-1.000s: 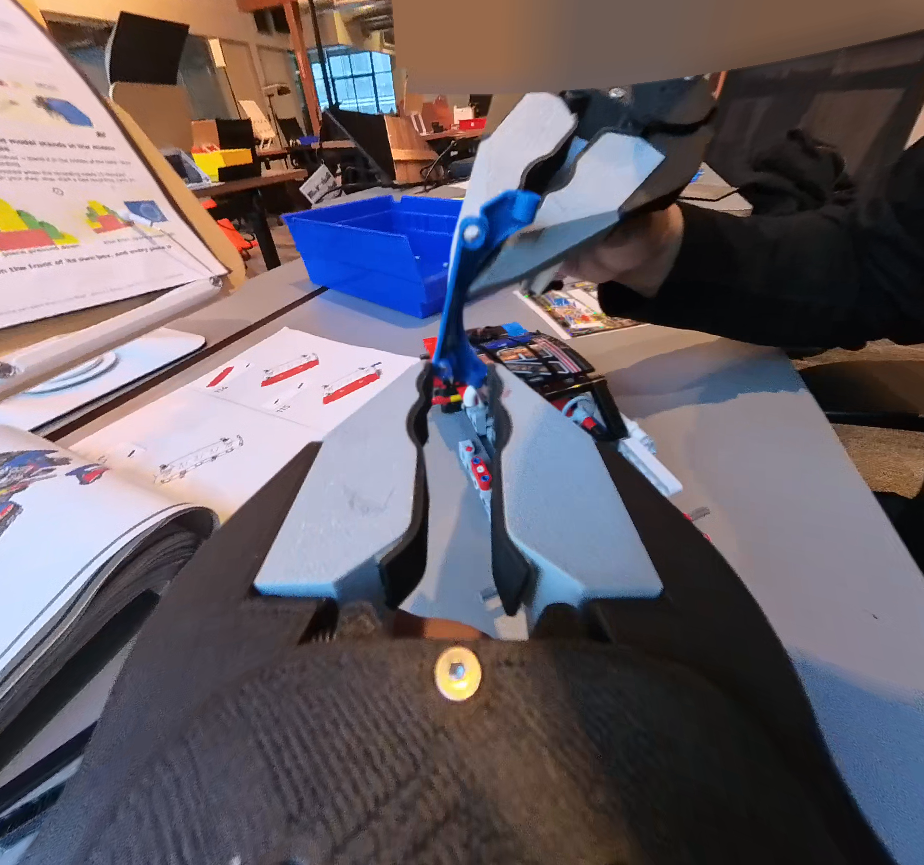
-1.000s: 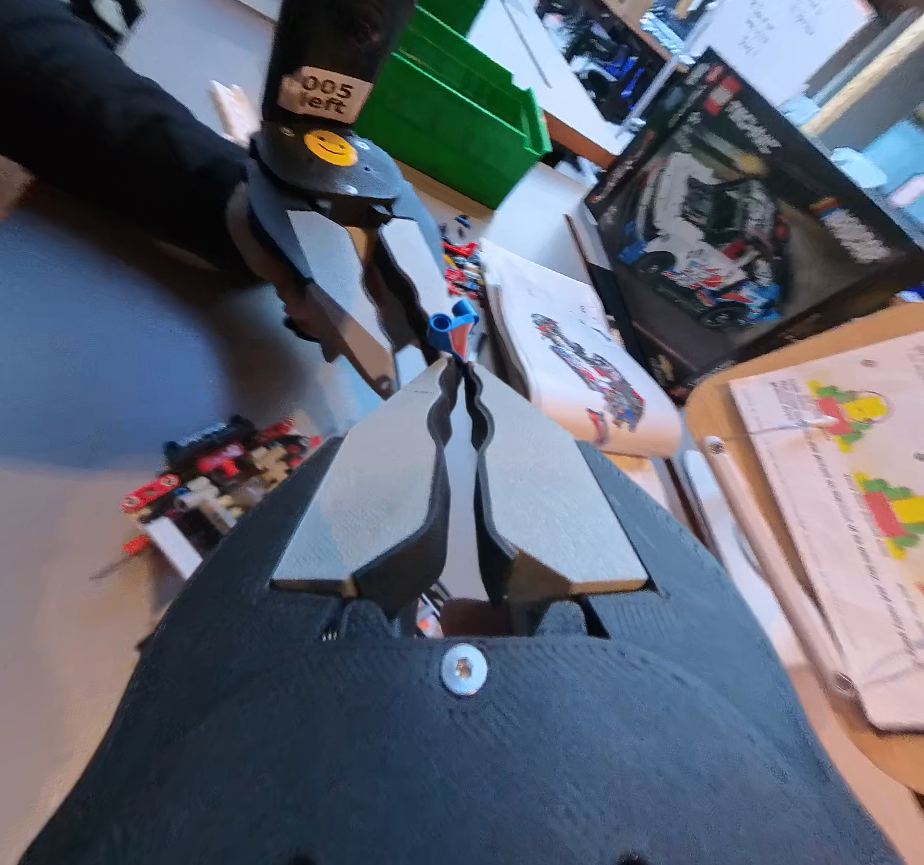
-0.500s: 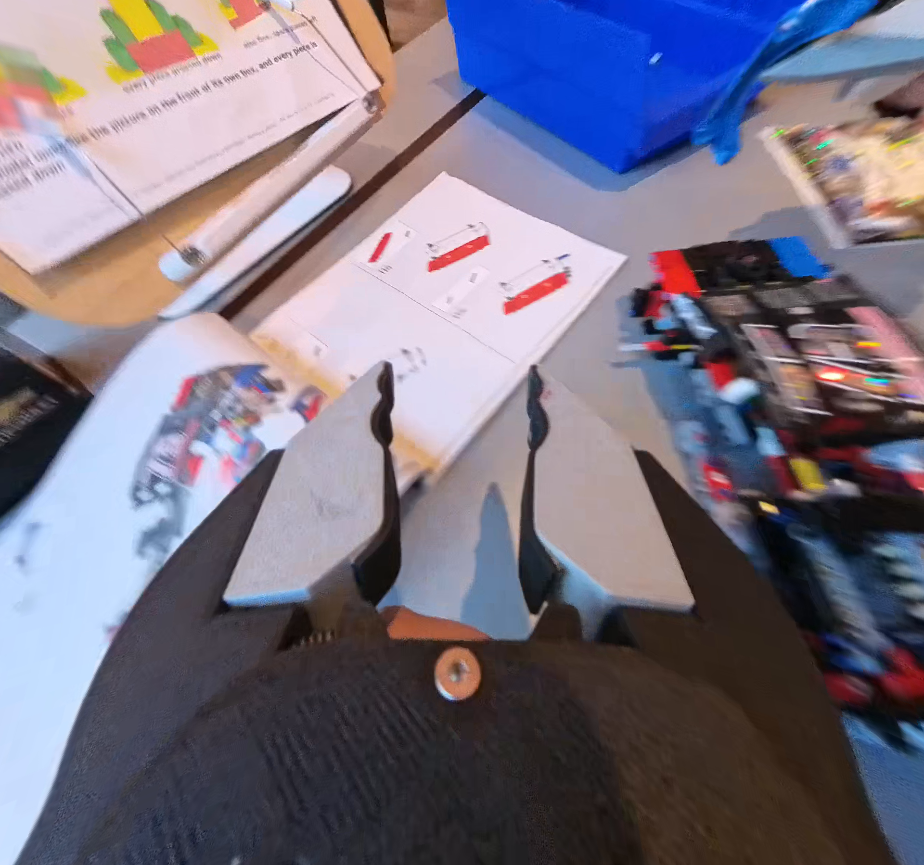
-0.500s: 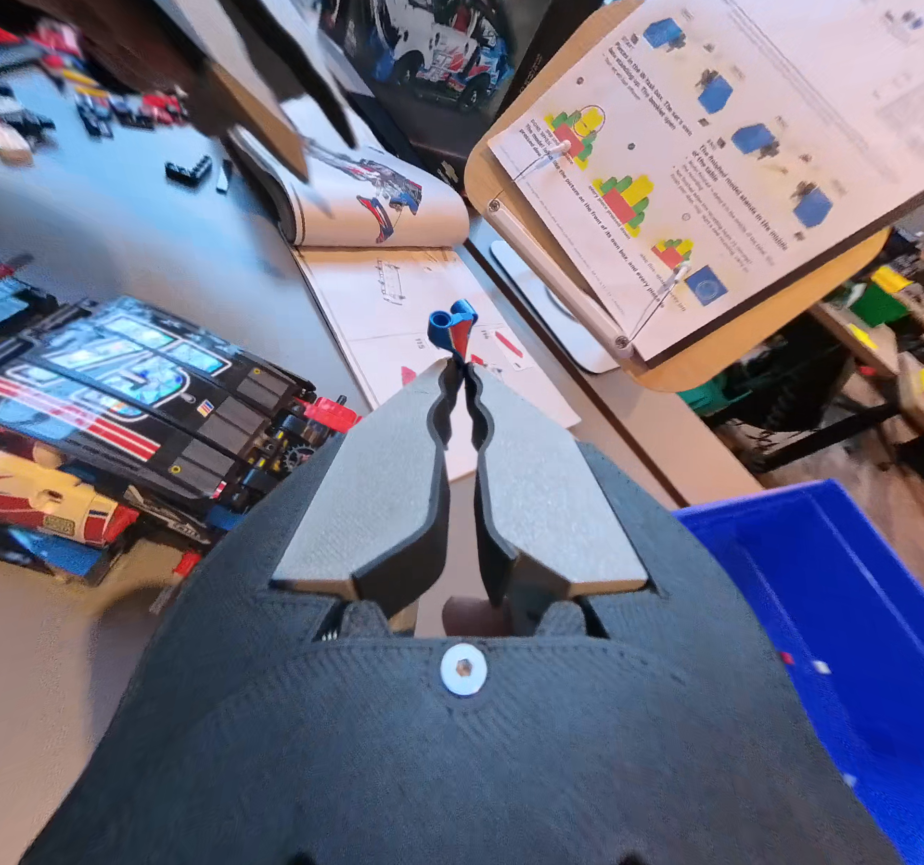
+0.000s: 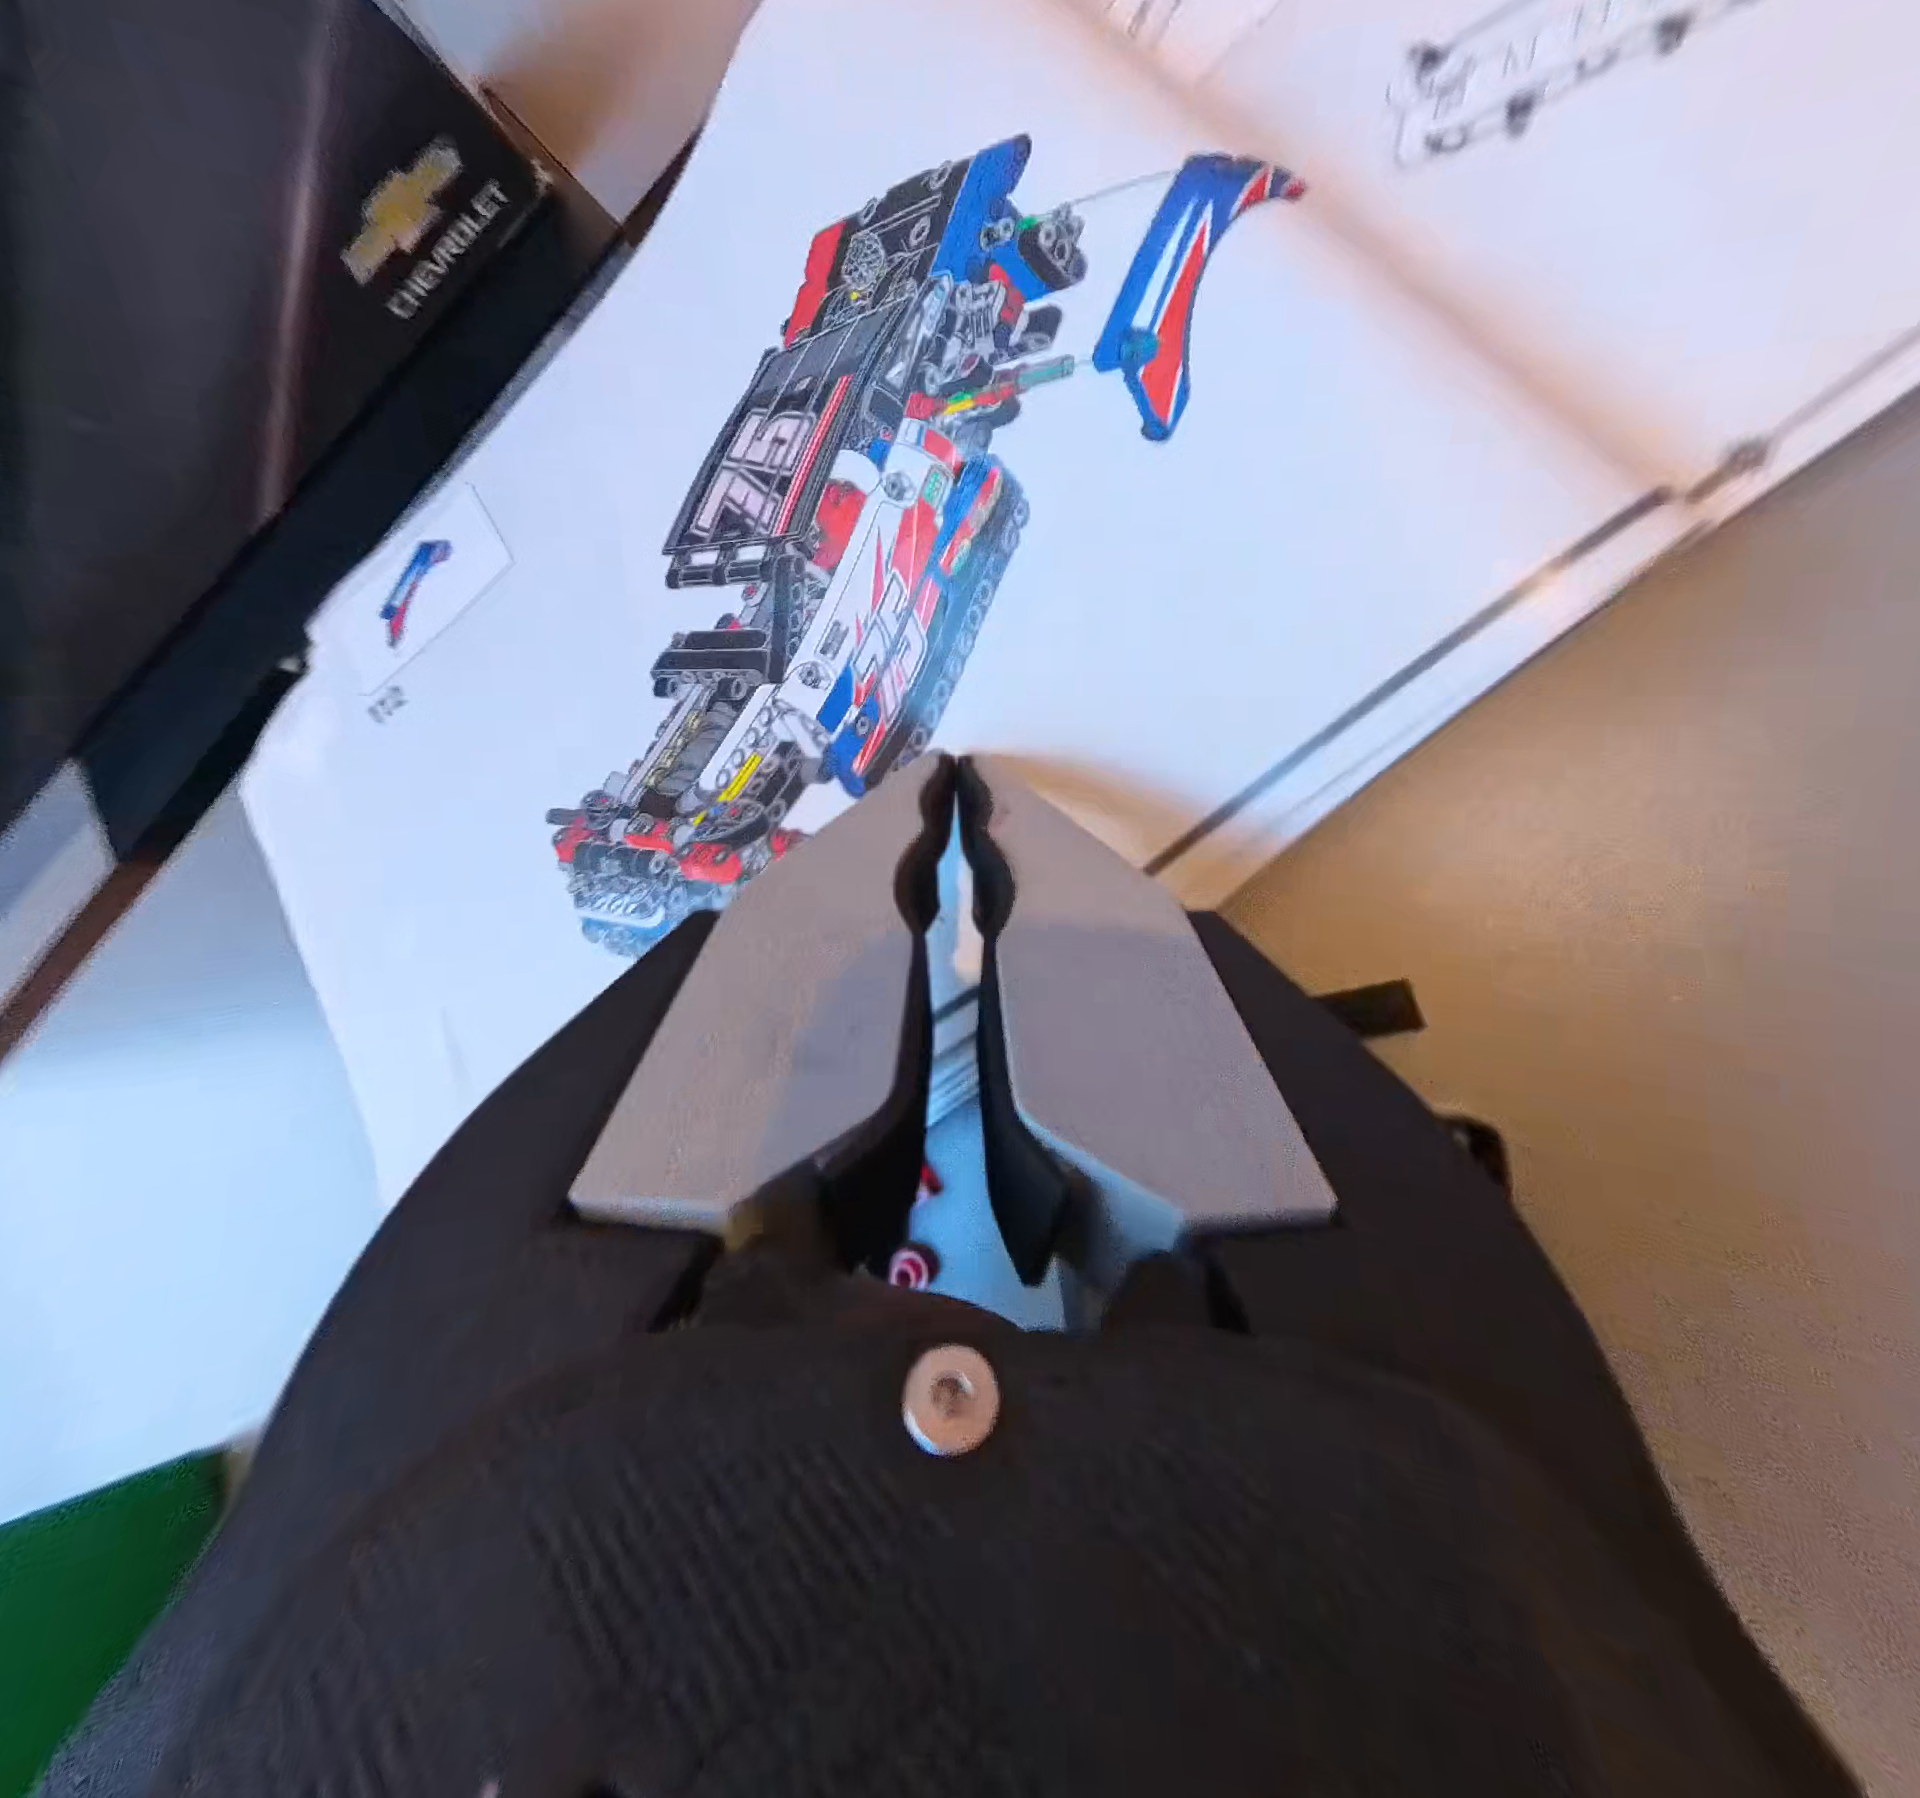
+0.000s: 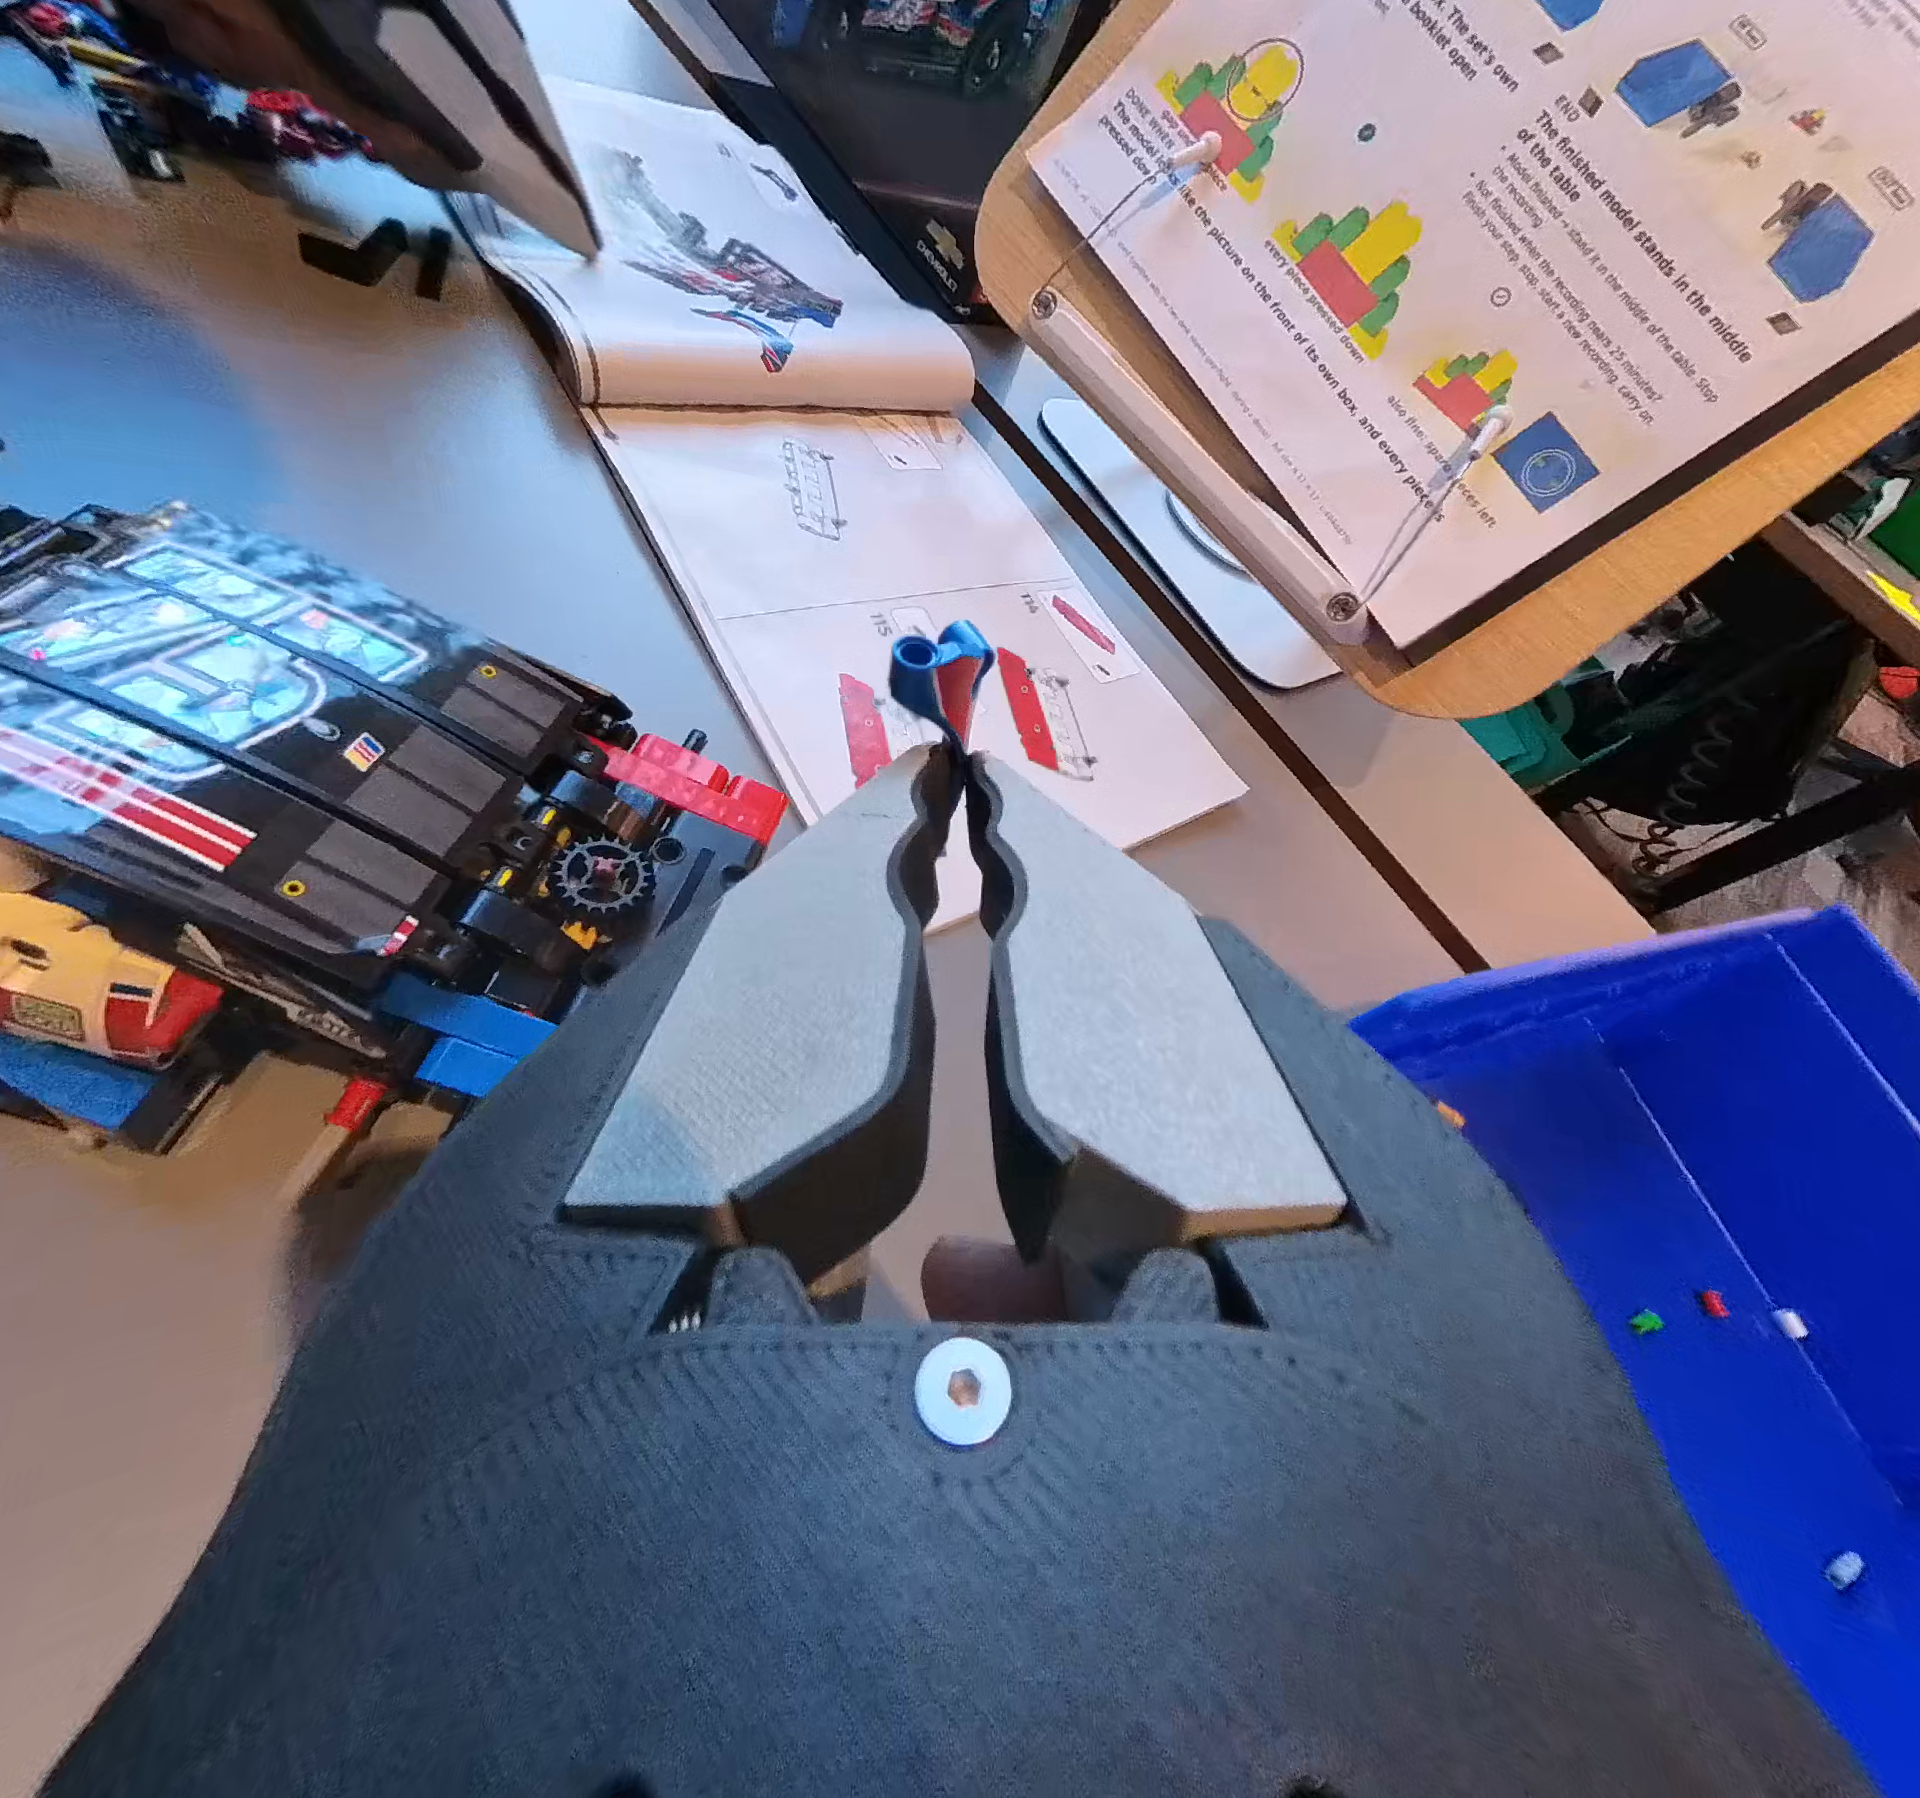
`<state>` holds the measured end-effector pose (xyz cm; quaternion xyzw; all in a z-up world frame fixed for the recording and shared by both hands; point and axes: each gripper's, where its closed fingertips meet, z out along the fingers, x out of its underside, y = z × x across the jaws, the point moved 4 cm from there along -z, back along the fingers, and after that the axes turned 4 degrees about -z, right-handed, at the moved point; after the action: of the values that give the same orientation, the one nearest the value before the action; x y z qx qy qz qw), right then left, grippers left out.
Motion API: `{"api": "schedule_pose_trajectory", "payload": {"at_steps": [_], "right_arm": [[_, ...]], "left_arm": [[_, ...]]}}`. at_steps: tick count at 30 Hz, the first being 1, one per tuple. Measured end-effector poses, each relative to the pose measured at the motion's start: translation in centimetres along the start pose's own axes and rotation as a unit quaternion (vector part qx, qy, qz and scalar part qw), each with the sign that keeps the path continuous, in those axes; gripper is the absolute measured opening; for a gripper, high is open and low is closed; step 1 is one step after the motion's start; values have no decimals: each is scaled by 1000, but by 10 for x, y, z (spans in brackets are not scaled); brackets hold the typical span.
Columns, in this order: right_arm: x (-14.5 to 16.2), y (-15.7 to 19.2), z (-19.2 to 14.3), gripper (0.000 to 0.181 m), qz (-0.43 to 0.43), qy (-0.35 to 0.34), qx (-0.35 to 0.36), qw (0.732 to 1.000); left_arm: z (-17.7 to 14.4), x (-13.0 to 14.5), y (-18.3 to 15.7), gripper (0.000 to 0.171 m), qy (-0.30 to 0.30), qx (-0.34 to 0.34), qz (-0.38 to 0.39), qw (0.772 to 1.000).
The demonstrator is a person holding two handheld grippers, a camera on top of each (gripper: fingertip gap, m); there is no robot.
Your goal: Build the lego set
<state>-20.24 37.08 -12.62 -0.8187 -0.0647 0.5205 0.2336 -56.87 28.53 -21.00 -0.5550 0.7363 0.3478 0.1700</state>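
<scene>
- The black box (image 5: 260,242) carries a gold badge and one brand word in pale capitals on its side.
- The open instruction booklet (image 5: 1143,553) has small step numbers beside its drawings, and large numerals on the drawn car.
- The printed sheet (image 6: 1507,190) on the wooden stand (image 6: 1621,605) has many lines of black text.
- The car model (image 6: 260,709) has stickers, too blurred to read.

A grey table (image 6: 343,418) carries a wooden board (image 6: 1558,647) on a stand.
</scene>
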Motion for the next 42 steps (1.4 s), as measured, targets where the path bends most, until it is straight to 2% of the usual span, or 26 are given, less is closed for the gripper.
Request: {"api": "schedule_pose_trajectory", "payload": {"at_steps": [2, 5, 9, 12, 15, 19, 42], "right_arm": [[-9, 0, 3, 0, -8, -1, -4, 1000], [-39, 8, 15, 0, -51, -6, -27, 998], [-83, 22, 48, 0, -164, 3, -52, 985], [-94, 27, 81, 0, -225, 26, -66, 972], [-82, 19, 111, 0, -239, 73, -75, 965], [-74, 17, 121, 0, -233, 79, -79, 966], [-19, -25, 83, 0, -185, 122, -5, 975]], "left_arm": [[-2, 3, 0, 0, -2, -19, 20, 1000], [-4, 5, 1, 0, 0, -12, 5, 1000], [-6, 10, 3, 0, -6, 9, -12, 1000], [-8, 14, 6, 0, -13, 33, -50, 998], [-11, 17, 8, 0, -7, 45, -59, 997], [-13, 21, 10, 0, 0, 51, -48, 998], [-13, 21, 12, 0, 2, 75, -47, 996]]}}
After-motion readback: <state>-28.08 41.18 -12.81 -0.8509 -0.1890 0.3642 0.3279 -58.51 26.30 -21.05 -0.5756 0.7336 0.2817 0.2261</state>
